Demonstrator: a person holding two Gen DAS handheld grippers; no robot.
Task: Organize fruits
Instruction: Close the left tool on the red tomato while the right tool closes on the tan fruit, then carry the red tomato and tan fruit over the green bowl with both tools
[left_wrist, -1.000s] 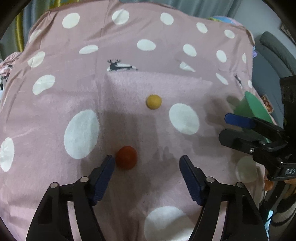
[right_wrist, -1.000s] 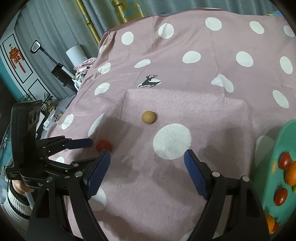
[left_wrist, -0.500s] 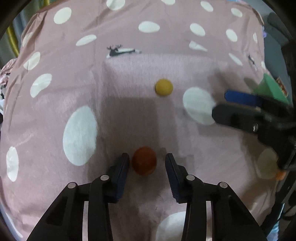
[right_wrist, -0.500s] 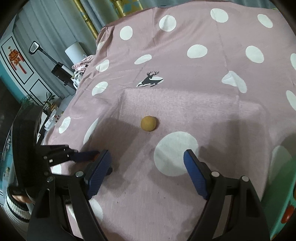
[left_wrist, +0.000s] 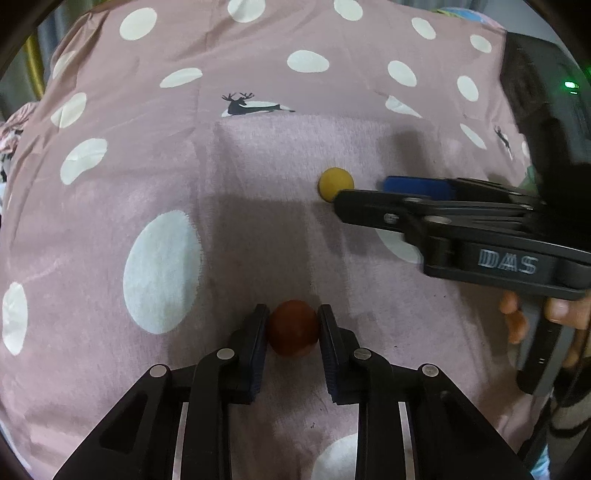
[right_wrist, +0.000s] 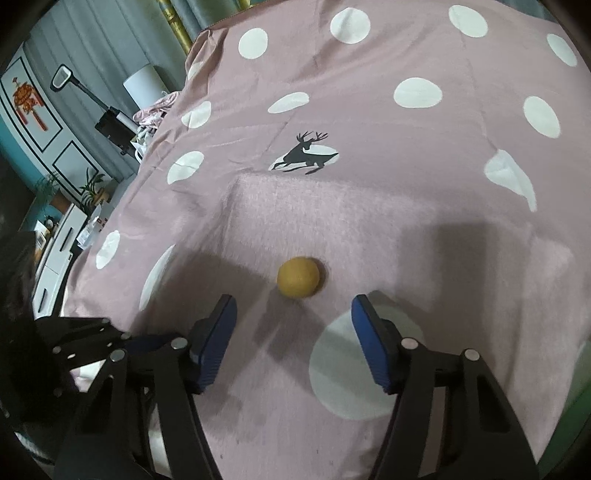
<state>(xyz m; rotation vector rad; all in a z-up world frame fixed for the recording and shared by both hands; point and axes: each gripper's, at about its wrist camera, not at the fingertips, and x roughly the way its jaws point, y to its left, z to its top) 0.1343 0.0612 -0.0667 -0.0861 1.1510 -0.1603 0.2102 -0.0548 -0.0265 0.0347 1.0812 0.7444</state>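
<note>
The left tongs (left_wrist: 292, 334) point steeply down at the pink dotted cloth (left_wrist: 258, 229), their blue pads pressed against both sides of a red fruit (left_wrist: 292, 332) that sits on the cloth right between the tips. The fruit is round, so no long axis shows.

To the right of the left tongs and a little beyond them, the right tongs (right_wrist: 293, 314) reach in sideways, with "DAS" in white letters on the black body. A hand (left_wrist: 554, 317) wraps the grip, fingers curled around it. These tongs are closing, still spread with nothing between the pads.

Just past their tips lies a yellow fruit (right_wrist: 298, 277), also round, resting on the cloth. Farther off, a black deer print (right_wrist: 304, 155) runs across the cloth.
</note>
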